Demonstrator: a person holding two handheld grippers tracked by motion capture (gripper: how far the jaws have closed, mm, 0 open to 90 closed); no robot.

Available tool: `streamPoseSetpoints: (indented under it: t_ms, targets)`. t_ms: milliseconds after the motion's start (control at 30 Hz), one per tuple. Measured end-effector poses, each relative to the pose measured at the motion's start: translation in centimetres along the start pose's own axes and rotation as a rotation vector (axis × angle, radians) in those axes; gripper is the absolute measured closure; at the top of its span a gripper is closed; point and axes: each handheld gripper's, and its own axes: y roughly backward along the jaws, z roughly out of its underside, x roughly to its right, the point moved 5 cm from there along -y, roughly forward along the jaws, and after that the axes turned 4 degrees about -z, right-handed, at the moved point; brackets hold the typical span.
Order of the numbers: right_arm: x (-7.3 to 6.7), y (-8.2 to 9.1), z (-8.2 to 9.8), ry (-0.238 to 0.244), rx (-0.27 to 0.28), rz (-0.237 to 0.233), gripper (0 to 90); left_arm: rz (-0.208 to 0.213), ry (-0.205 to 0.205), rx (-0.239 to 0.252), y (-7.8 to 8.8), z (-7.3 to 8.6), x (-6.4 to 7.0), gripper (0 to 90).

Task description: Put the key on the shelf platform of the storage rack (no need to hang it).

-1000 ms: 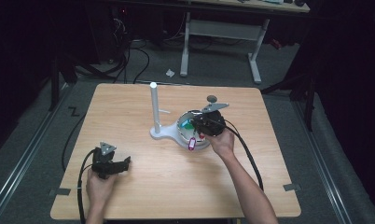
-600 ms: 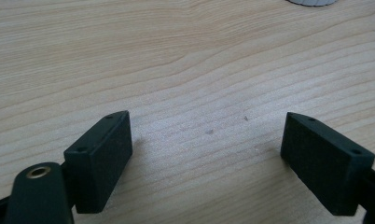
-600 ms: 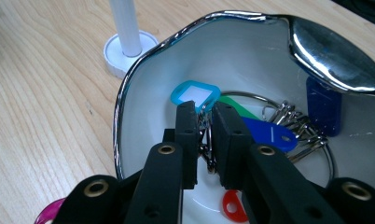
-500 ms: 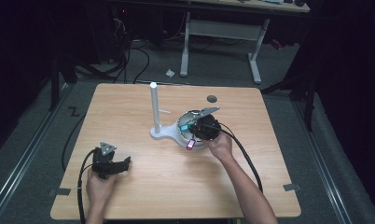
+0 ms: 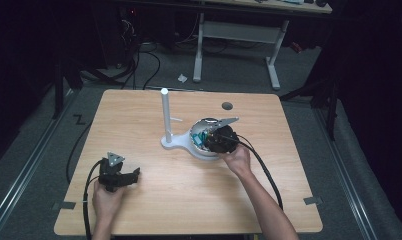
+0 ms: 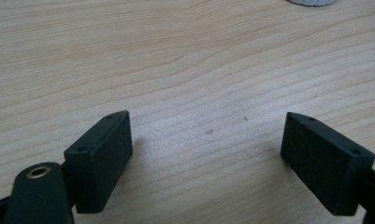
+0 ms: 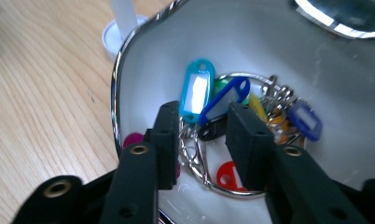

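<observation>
Coloured plastic key tags on metal rings (image 7: 223, 109) lie heaped in the white chrome-rimmed bowl (image 7: 143, 70), where the right gripper (image 7: 204, 135) dips in, its fingers partly closed around the rings, apparently to pick them out. Parked low over the pale wooden desk (image 5: 154, 200), the left gripper (image 6: 206, 158) waits with fingers spread, grasping nothing.

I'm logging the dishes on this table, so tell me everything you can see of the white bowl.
The white bowl is glossy, likely ceramic or enamel, with a shiny chrome-looking rim. It sits upright on the wooden table, against the base of a white post stand. Inside lies a heap of coloured plastic key tags on metal rings. The right gripper reaches into it, jaws straddling the rings.
</observation>
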Motion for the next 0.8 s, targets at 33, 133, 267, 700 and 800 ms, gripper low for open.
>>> streamPoseSetpoints:
  t_ms: [33, 133, 267, 700, 800]
  targets:
    - [0.0, 0.2, -0.1, -0.002, 0.01, 0.005, 62.9, 0.0, 0.001, 0.0, 0.0, 0.0, 0.0, 17.0]
    - [0.0, 0.8, -0.5, -0.011, 0.044, 0.019, 58.4, 0.0, 0.001, 0.0, 0.0, 0.0, 0.0, 17.0]
    - [0.1, 2.2, -1.0, -0.042, 0.094, 0.024, 54.5, -0.001, 0.001, 0.0, 0.0, 0.0, 0.0, 17.0]
    - [1.1, 6.5, -0.9, -0.078, 0.193, 0.07, 53.1, 0.0, 0.002, -0.001, 0.0, 0.0, 0.0, 17.0]
    - [1.6, 7.4, -0.3, -0.105, 0.203, 0.073, 52.7, -0.001, 0.003, 0.0, 0.0, 0.0, 0.0, 17.0]
